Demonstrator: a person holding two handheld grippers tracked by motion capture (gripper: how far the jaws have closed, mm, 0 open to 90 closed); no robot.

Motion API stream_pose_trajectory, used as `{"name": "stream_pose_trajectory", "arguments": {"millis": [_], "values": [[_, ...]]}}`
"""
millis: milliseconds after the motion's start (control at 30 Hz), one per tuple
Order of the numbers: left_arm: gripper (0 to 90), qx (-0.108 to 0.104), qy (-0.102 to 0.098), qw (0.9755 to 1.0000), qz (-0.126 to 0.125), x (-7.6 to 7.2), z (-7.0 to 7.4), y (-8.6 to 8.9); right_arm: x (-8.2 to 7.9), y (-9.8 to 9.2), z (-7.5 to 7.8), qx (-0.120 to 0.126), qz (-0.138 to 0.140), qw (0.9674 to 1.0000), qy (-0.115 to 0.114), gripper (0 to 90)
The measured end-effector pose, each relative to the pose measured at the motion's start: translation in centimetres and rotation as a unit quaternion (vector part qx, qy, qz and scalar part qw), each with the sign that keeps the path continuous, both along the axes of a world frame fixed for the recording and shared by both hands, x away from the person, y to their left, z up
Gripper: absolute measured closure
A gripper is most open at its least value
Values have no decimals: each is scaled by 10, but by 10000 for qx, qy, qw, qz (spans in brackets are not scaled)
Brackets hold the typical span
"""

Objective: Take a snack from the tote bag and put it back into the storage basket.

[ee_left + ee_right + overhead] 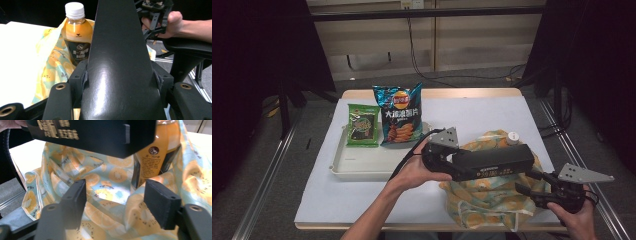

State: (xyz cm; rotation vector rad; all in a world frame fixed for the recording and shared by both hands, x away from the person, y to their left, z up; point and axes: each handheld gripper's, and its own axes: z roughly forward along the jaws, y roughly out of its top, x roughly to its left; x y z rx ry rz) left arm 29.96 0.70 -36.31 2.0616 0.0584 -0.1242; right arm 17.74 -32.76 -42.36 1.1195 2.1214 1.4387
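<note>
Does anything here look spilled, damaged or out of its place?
Nothing is spilled or damaged. The bottle stands upright and capped inside the crumpled fruit-print bag. The left claw holds a black box level above the bag; two snack packets stand on the tray.

From above I see my left gripper (451, 167) clamped on one end of a long black box (492, 161), held level over the fruit-print cloth bag (484, 200) near the table's (522, 112) front right corner. A white bottle cap (512, 137) shows behind the box. My right gripper (532, 187) sits just beside the bag, its jaws parted with nothing between them.
</note>
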Motion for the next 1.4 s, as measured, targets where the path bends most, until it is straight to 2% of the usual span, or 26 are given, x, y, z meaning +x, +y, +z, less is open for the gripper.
{"name": "stream_pose_trajectory", "arguments": {"millis": [200, 333, 433, 567, 667, 800, 900, 1033, 1333, 1400], "values": [[433, 91, 27, 9999, 96, 1, -2, 14, -1, 3, 1, 17, 11, 10000, -39, 267], [433, 66, 147, 9996, 241, 4, -5, 25, 0, 4, 1, 19, 7, 10000, -56, 229], [433, 145, 136, 9994, 289, 5, -5, 32, -1, 5, 1, 13, 38, 10000, -78, 225], [432, 146, 135, 9988, 455, 9, -6, 46, -1, 5, 2, 38, -7, 10000, -91, 171], [432, 24, 199, 9983, 538, 13, -7, 57, -1, 5, 3, 86, -46, 9999, -89, 131], [432, -31, 226, 9973, 696, 21, -6, 70, -1, 8, 3, 117, 25, 9999, -78, 103], [432, -128, 200, 9965, 804, 24, -1, 79, -1, 9, 3, 96, 50, 9999, -58, 91], [432, -54, 111, 9963, 850, 25, 1, 86, -1, 9, 2, 114, 37, 9999, 9, 60], [432, -31, 71, 9944, 1049, 22, -1, 105, -1, 11, 1, 64, 61, 10000, 33, 49], [432, -4, 58, 9948, 1018, 22, 0, 109, 0, 11, 0, 65, 61, 10000, 22, 40]]}}
